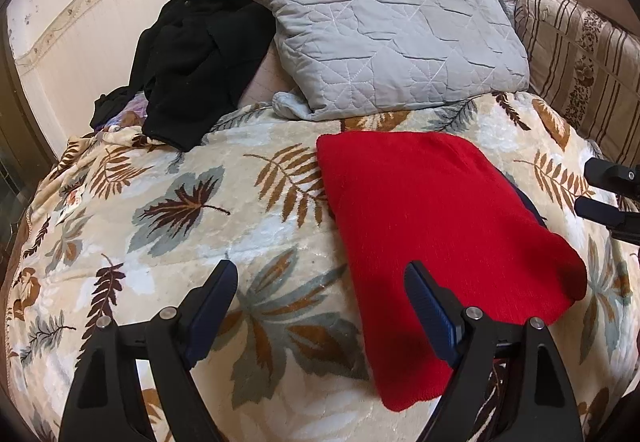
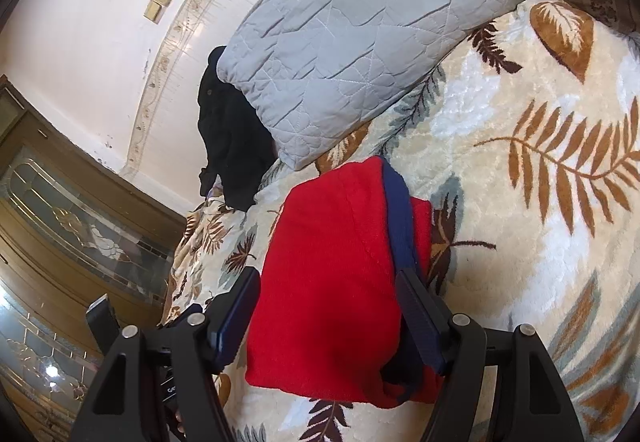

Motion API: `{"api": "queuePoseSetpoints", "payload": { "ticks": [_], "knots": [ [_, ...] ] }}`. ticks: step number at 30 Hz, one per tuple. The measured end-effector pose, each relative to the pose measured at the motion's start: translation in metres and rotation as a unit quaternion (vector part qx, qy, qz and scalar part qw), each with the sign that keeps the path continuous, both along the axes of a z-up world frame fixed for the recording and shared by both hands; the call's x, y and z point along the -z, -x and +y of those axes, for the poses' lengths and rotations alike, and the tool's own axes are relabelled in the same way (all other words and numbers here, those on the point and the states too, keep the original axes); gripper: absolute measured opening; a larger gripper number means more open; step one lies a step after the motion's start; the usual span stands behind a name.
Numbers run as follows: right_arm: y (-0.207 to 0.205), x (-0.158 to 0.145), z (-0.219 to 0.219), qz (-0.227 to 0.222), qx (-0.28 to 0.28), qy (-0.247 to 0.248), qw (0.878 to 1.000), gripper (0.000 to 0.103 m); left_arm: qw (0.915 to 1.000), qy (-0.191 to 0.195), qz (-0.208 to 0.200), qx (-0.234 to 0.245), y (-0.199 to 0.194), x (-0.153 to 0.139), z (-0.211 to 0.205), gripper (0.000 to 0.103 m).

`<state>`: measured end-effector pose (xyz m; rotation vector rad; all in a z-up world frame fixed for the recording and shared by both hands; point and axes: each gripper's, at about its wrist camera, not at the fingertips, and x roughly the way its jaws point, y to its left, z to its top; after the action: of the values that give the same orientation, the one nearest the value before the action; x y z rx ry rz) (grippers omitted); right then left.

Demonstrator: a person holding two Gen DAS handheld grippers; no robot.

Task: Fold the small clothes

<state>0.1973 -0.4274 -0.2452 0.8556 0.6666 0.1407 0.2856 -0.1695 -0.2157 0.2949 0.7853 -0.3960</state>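
Note:
A folded red knit garment (image 1: 440, 242) lies flat on the leaf-patterned blanket (image 1: 160, 210). In the right wrist view the red garment (image 2: 328, 282) shows a navy band (image 2: 398, 218) along its right fold. My left gripper (image 1: 320, 274) is open above the garment's near left edge, one finger over the blanket and the other finger (image 1: 428, 306) over the red cloth. My right gripper (image 2: 328, 282) is open and looks along the garment from its other side. In the left wrist view the right gripper (image 1: 588, 190) sits just off the garment's right edge, apart from it.
A grey quilted pillow (image 1: 392, 34) and a heap of black clothes (image 1: 200, 54) lie at the back against the wall. A striped brown cushion (image 1: 580, 70) stands at the right. A wooden door with patterned glass (image 2: 60, 242) is beyond the bed's edge.

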Motion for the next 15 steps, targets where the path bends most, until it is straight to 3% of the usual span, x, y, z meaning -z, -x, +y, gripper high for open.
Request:
{"api": "queuePoseSetpoints", "payload": {
  "ticks": [15],
  "knots": [
    [-0.026, 0.026, -0.009, 0.011, -0.012, -0.025, 1.000, 0.074, 0.9996, 0.011, 0.024, 0.004, -0.015, 0.008, -0.007, 0.086]
  ]
}}
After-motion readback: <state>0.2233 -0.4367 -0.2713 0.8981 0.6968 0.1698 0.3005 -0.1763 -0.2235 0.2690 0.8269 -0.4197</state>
